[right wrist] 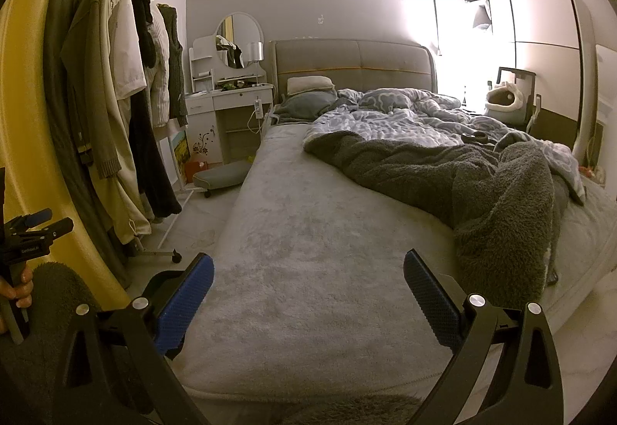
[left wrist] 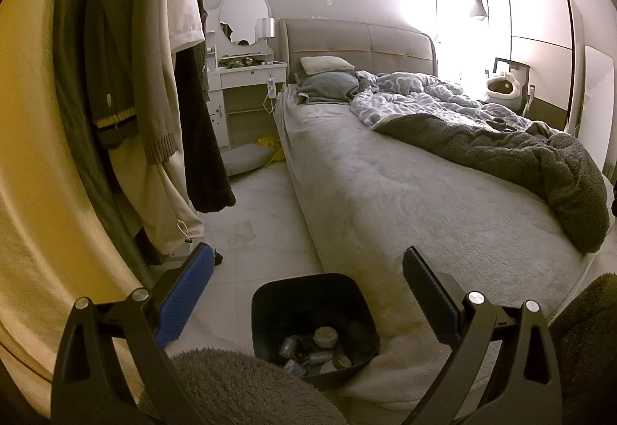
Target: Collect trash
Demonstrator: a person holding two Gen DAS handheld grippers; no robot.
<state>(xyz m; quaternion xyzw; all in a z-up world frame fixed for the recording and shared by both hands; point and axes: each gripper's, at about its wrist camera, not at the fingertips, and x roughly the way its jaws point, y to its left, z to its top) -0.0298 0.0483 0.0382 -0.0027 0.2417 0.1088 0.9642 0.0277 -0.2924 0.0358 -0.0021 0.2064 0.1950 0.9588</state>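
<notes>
A black trash bin (left wrist: pixel 270 305) stands on the tiled floor against the foot corner of the bed, with several crushed cans and lids (left wrist: pixel 326 337) lying inside it. My left gripper (left wrist: pixel 306 267) hangs open just above and behind the bin, nothing between its blue pads. My right gripper (right wrist: pixel 308 271) is open too, held over the grey bed sheet (right wrist: pixel 308 232) near the foot of the bed, empty. At the far left edge of the right wrist view, the left gripper's body (right wrist: pixel 29 228) shows, held by a hand (right wrist: pixel 15 286).
A clothes rack with hanging coats (left wrist: pixel 146 97) stands left of the bed on a wheeled base (right wrist: pixel 169 253). A rumpled grey blanket (right wrist: pixel 501 194) and patterned duvet (right wrist: pixel 385 120) cover the bed's right half. A white dressing table (left wrist: pixel 246 78) and floor cushion (right wrist: pixel 223 174) sit at the back.
</notes>
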